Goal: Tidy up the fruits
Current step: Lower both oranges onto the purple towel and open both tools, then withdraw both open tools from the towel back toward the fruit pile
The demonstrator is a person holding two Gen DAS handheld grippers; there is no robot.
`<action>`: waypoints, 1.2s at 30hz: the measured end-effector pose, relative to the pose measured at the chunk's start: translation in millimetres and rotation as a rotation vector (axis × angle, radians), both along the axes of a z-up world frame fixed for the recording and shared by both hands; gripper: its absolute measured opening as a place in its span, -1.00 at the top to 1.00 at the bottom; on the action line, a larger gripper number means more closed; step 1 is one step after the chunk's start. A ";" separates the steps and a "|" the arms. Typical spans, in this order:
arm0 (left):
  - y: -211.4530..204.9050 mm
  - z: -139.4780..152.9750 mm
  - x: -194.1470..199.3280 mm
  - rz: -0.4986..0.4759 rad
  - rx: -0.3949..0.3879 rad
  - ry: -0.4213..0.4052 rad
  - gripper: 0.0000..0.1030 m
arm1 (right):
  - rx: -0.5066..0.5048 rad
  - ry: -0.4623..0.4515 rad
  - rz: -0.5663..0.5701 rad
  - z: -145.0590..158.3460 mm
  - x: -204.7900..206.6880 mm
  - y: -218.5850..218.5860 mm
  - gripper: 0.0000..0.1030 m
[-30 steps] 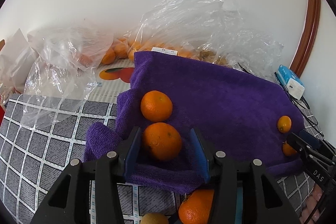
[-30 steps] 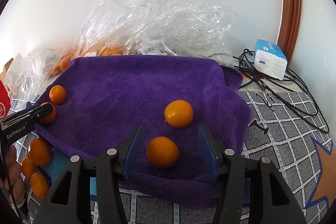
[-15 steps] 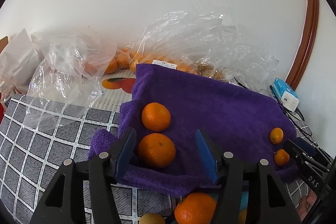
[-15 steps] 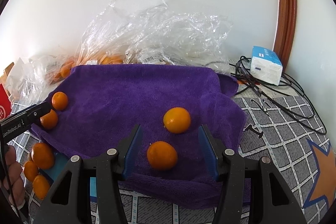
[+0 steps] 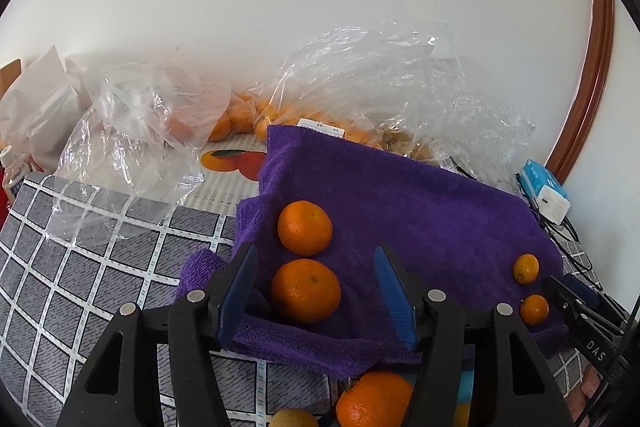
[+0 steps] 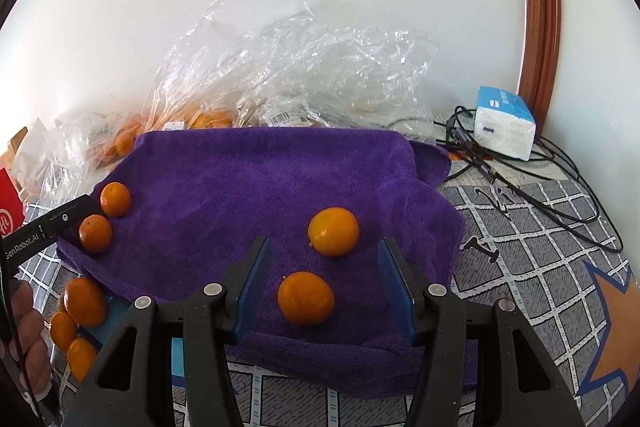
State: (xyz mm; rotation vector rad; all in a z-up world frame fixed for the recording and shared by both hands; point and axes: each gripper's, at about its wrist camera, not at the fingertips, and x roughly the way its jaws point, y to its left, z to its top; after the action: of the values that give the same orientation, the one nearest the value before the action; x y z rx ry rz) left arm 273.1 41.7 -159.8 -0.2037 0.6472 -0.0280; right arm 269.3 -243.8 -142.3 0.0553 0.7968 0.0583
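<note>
A purple towel (image 5: 400, 203) lies on the table and carries several oranges. In the left wrist view two oranges sit at its left end: a near orange (image 5: 306, 290) and a far orange (image 5: 305, 227). My left gripper (image 5: 314, 287) is open, its jaws on either side of the near orange without touching it. In the right wrist view the towel (image 6: 260, 179) holds a near orange (image 6: 306, 298) and a far orange (image 6: 333, 231) at its right end. My right gripper (image 6: 323, 283) is open around the near one, not touching.
Clear plastic bags of oranges (image 5: 360, 95) stand behind the towel by the wall. A tissue pack (image 6: 505, 123) and black cables (image 6: 520, 171) lie at the right. More oranges (image 6: 80, 315) rest on a blue tray in front of the towel. The tablecloth (image 5: 80, 267) is grey checked.
Both grippers have drawn back and risen a little from the towel. The left jaws have opened wider around the near orange. The oranges stayed in place.
</note>
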 end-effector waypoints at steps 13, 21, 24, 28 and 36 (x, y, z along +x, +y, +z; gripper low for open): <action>9.4 9.2 -5.8 0.029 -0.038 -0.023 -0.14 | 0.049 -0.012 0.015 9.9 -3.1 -3.4 -0.06; 10.8 25.5 -17.9 0.035 -0.042 -0.070 -0.14 | 0.051 0.008 0.025 36.7 -29.9 3.0 -0.06; 9.4 37.3 -23.2 0.029 -0.042 -0.084 -0.14 | 0.045 0.008 0.021 46.8 -48.2 4.6 -0.06; 8.1 54.0 -39.1 0.011 -0.046 -0.122 -0.14 | 0.026 0.014 0.019 54.0 -70.9 8.9 -0.06; 20.1 40.2 -84.7 -0.013 0.059 -0.037 -0.14 | 0.005 0.041 0.024 48.6 -94.3 25.5 -0.04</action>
State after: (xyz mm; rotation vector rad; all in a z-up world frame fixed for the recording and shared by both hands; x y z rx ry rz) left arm 188.3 61.8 -119.5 -0.1419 0.6114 -0.0249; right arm 175.1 -218.3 -93.6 0.0521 0.8383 0.0827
